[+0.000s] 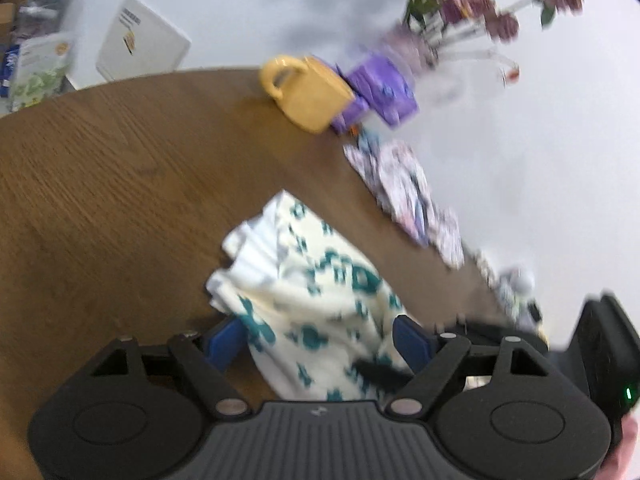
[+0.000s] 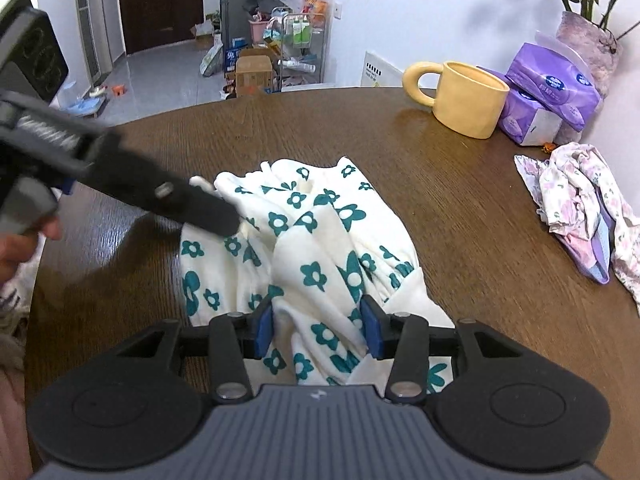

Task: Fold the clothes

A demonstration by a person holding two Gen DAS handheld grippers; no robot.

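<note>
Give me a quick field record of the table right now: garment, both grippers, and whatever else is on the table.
garment: white cloth with teal flowers, crumpled, not yet folded, mid-table
left gripper: jaws apart, cloth lying between them; grip not closed
right gripper: jaws apart with a bunch of the cloth between the pads; cannot tell whether it is pinched
second garment: pink floral cloth, in a heap near the table's right edge
table: dark wood
other items: yellow mug, purple tissue packs, vase of flowers behind them

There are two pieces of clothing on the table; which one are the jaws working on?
The white garment with teal flowers, mid-table between both grippers' jaws. The pink floral garment lies untouched near the wall.
</note>
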